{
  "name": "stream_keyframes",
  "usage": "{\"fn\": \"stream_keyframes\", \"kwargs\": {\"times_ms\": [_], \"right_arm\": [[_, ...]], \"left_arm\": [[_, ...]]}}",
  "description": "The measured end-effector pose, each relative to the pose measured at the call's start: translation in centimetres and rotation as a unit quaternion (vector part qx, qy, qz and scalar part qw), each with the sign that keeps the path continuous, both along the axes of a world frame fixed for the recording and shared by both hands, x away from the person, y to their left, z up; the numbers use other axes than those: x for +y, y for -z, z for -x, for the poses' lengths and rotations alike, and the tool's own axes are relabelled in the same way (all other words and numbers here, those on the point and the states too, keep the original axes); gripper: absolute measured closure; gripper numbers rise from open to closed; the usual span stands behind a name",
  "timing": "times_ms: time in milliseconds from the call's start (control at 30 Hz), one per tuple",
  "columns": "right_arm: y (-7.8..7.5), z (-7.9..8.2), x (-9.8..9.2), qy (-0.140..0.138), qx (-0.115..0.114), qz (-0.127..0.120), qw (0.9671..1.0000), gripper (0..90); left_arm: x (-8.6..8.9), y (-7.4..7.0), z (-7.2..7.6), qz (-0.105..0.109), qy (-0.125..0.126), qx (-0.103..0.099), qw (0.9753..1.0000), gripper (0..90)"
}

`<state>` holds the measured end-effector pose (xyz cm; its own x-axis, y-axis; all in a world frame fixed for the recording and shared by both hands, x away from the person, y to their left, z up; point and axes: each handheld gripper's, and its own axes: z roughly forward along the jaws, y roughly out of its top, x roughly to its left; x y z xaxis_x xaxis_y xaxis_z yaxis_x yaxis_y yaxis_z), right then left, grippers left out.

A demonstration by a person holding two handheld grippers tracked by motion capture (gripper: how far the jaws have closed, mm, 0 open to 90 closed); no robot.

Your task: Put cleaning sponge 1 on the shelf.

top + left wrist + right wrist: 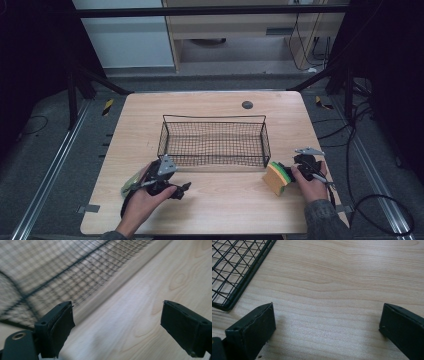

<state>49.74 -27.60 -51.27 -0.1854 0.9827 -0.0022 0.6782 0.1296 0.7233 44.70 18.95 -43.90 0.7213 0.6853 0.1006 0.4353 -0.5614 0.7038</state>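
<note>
The sponge (275,178) sits on the table (225,212), near the right side and close to the front edge. It is yellow with a green layer on one side, and it stands up on its edge. It is just in front of the right front corner of the basket (214,119), but I cannot tell if the two touch.

The right gripper (303,165) is just beside the sponge, on its right. A hand (311,186) holds this gripper from behind. In the right gripper view the two black jaws are wide apart. There is nothing between them, just bare wood. A corner of the basket shows at the top left of that view.

The basket is black wire mesh, long and low, in the middle of the table. It looks empty.

The left gripper (176,191) is on the other side, just in front of the left front corner of the basket. Another hand (142,200) holds it. In the left gripper view its jaws are wide apart too and hold nothing. The mesh wall of the basket is close in front of them.

A small yellow-green thing (130,183) lies on the table beside the left hand. It is partly hidden, so I cannot tell what it is.

A dark round spot (247,104) is on the table behind the basket.
</note>
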Motion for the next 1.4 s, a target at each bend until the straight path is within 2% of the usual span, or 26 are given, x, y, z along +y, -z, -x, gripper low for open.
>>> {"fn": "stream_keyframes", "kwargs": {"times_ms": [67, 100, 133, 233, 300, 333, 433, 500, 633, 667, 700, 733, 767, 900, 1033, 1200, 1233, 1400], "right_arm": [[0.0, 0.0, 0.0, -0.001, 0.0, 0.0, 1.0, 0.7], [0.0, 0.0, 0.0, -0.001, 0.0, 0.0, 1.0, 0.7], [0.0, 0.0, 0.0, -0.001, 0.0, 0.0, 1.0, 0.7], [0.0, 0.2, -0.1, -0.005, 0.002, -0.005, 1.0, 0.7], [0.0, 0.3, -0.2, -0.01, 0.001, -0.003, 1.0, 0.7], [0.0, 0.3, -0.2, -0.01, 0.001, -0.003, 1.0, 0.7], [0.0, 0.3, -0.2, -0.011, 0.002, -0.002, 0.9999, 0.7], [0.0, 0.3, -0.2, -0.012, 0.001, -0.001, 0.9999, 0.7], [0.0, 0.3, -0.2, -0.013, 0.001, -0.002, 0.9999, 0.7], [0.0, 0.3, -0.2, -0.013, 0.001, -0.002, 0.9999, 0.7], [0.0, 0.4, -0.2, -0.012, 0.001, -0.003, 0.9999, 0.7], [0.0, 0.4, -0.2, -0.012, 0.001, -0.003, 0.9999, 0.7], [0.0, 0.4, -0.2, -0.012, 0.001, -0.003, 0.9999, 0.7], [0.0, 0.4, -0.2, -0.013, 0.001, -0.002, 0.9999, 0.7], [0.0, 0.4, -0.2, -0.013, 0.001, -0.002, 0.9999, 0.7], [0.0, 0.4, -0.2, -0.014, 0.001, -0.003, 0.9999, 0.6], [0.0, 0.4, -0.3, -0.016, 0.001, -0.003, 0.9999, 0.6], [0.0, 0.5, -0.4, -0.023, 0.0, -0.002, 0.9997, 0.6]], "left_arm": [[0.8, -0.8, -0.1, -0.009, -0.01, -0.001, 0.9999, 10.2], [2.0, -1.9, -0.2, -0.019, -0.023, -0.003, 0.9996, 10.2], [2.0, -1.9, -0.2, -0.019, -0.023, -0.003, 0.9996, 10.3], [3.6, -3.0, -0.3, -0.03, -0.039, -0.004, 0.9988, 10.3], [5.0, -4.0, -0.4, -0.05, -0.049, -0.009, 0.9975, 11.4], [5.0, -4.0, -0.4, -0.05, -0.049, -0.009, 0.9975, 11.4], [6.5, -4.8, -0.5, -0.049, -0.059, -0.007, 0.997, 9.7], [7.2, -4.9, -0.8, -0.051, -0.066, -0.003, 0.9965, 8.1], [7.6, -5.0, -1.0, -0.059, -0.064, 0.002, 0.9962, 7.1], [7.7, -5.0, -0.9, -0.067, -0.056, 0.013, 0.9961, 6.3], [7.8, -4.8, -0.8, -0.089, -0.048, 0.028, 0.9944, 5.2], [7.8, -4.8, -0.8, -0.089, -0.048, 0.028, 0.9944, 5.7], [8.0, -4.7, -0.6, -0.094, -0.048, 0.04, 0.9937, 5.9], [8.4, -4.5, 0.0, -0.1, -0.042, 0.049, 0.9929, 6.2], [9.2, -4.4, 0.4, -0.092, -0.047, 0.051, 0.9933, 6.4], [9.8, -3.8, 0.3, -0.101, -0.051, 0.065, 0.9915, 6.1], [9.9, -3.6, 0.1, -0.107, -0.054, 0.071, 0.9902, 6.4], [9.5, -4.0, -0.1, -0.107, -0.046, 0.074, 0.9904, 9.8]]}}
